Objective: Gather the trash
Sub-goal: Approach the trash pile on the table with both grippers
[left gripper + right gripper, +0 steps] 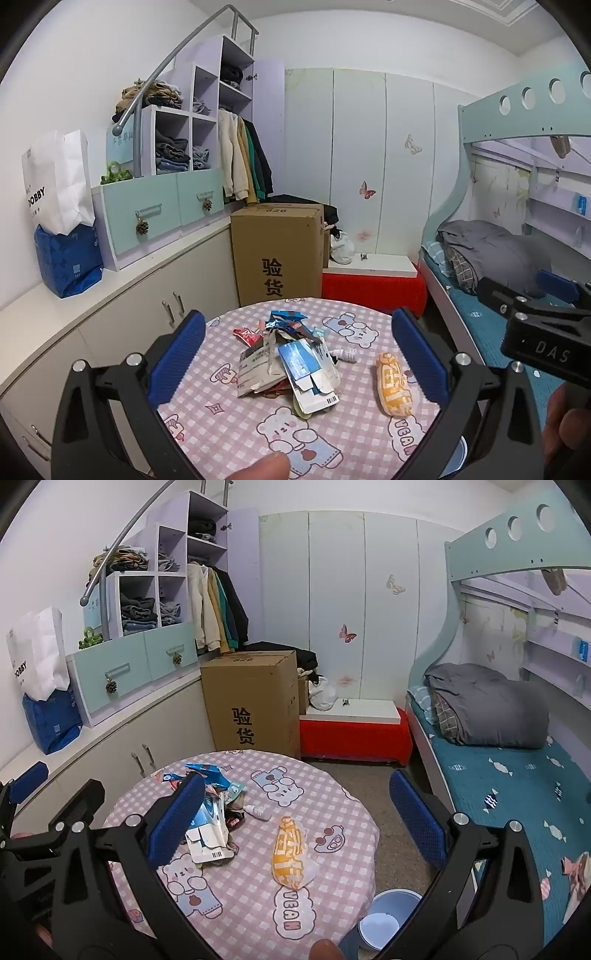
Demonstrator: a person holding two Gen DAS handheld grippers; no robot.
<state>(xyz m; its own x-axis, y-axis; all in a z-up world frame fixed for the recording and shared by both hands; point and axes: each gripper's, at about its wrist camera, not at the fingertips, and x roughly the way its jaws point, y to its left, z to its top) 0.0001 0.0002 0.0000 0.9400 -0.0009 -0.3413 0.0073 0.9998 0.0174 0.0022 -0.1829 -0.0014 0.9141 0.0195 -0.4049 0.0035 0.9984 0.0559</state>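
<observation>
While ahead of the open left tool (299, 360), trash pile (291, 365) untouched.

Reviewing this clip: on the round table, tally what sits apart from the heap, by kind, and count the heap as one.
Heap of torn cardboard packets and wrappers: 1
Orange-and-white patterned plastic snack bag: 1
Small white plastic dropper bottle: 1
Total: 3, all on the pink checked tablecloth. How many pieces the heap holds cannot be told.

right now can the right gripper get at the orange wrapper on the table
Probably yes. The right gripper is open and the orange wrapper lies alone between its fingers, clear of the trash pile. Nothing stands in the way.
</observation>
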